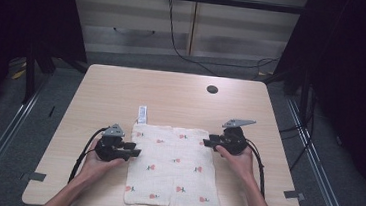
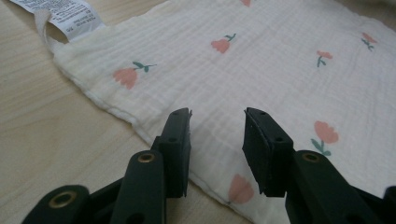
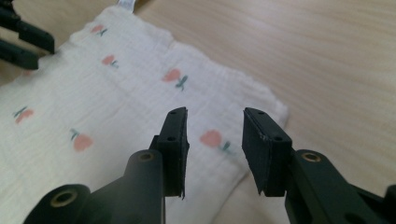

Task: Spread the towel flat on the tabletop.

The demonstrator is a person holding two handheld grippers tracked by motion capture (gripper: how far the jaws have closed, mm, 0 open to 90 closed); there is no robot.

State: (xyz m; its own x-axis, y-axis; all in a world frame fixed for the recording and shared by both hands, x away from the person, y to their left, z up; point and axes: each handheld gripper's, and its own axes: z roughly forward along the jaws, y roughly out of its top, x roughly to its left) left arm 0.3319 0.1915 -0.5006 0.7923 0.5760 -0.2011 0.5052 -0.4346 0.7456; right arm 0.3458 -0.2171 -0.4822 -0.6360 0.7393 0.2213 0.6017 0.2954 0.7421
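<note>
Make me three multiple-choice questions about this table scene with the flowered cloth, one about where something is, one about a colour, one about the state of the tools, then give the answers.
1. Where is the white label on the cloth?
A. at its far left corner
B. at its near right corner
C. in its middle

2. What colour are the flowers printed on the cloth?
A. blue
B. pink with green stems
C. yellow

3. How do the left tool and right tool stand?
A. both clamped on the cloth
B. both open with nothing pinched
C. one holding the label

Answers: 1 A, the label sticks out from the far left corner in the high view. 2 B, both tool views show pink blooms with green stems. 3 B, each view shows a gap between the jaws above the flat cloth.
</note>
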